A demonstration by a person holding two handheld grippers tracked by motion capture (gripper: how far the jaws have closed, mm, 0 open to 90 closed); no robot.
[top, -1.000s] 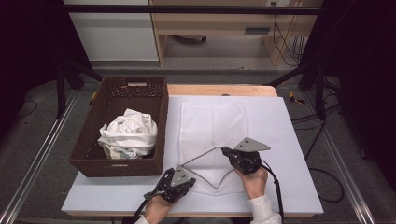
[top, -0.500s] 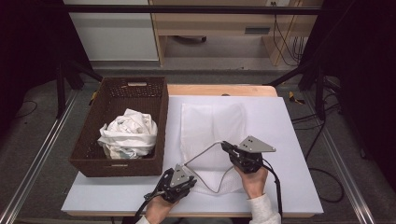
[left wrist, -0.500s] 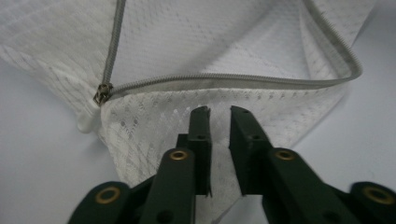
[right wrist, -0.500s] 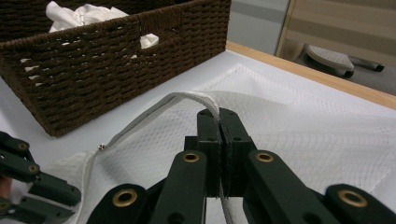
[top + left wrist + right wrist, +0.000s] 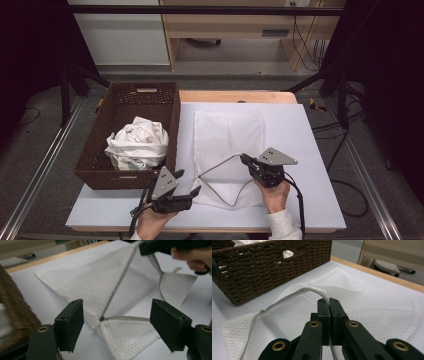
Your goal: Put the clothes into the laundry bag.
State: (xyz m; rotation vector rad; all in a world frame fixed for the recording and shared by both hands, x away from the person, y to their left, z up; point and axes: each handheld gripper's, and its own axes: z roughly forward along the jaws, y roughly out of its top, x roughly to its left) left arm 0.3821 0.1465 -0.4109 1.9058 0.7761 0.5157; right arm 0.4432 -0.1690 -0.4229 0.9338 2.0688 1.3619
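Mesh bag (image 5: 227, 145): white, flat on the white table (image 5: 310, 150), just right of the wicker basket (image 5: 170, 120); its near zipper edge (image 5: 220, 165) is lifted off the surface.
Basket contents: 1 crumpled white cloth (image 5: 137, 142) lies inside, well apart from both grippers.
Work in hand: judged to be opening the bag's mouth so the cloth can go in.
Done so far: the upper flap is raised along the zipper edge, forming a peak at the right gripper (image 5: 248, 161).
Left to do: judged that the mouth is not yet spread wide and the cloth is not yet moved.
Right gripper state: jaws clenched on the zipper edge, holding it above the table; the right gripper view (image 5: 329, 305) shows the tape pinched between the pads.
Left gripper state: released, jaws have just been opening; in its own view (image 5: 117, 322) the bag's corner lies below and between them, untouched.
Left gripper pose: seen from above (image 5: 189, 184), raised at the table's near edge, jaws pointing toward the bag.
Right hand (image 5: 274, 196) pose: wrist low, gripper angled toward the basket.
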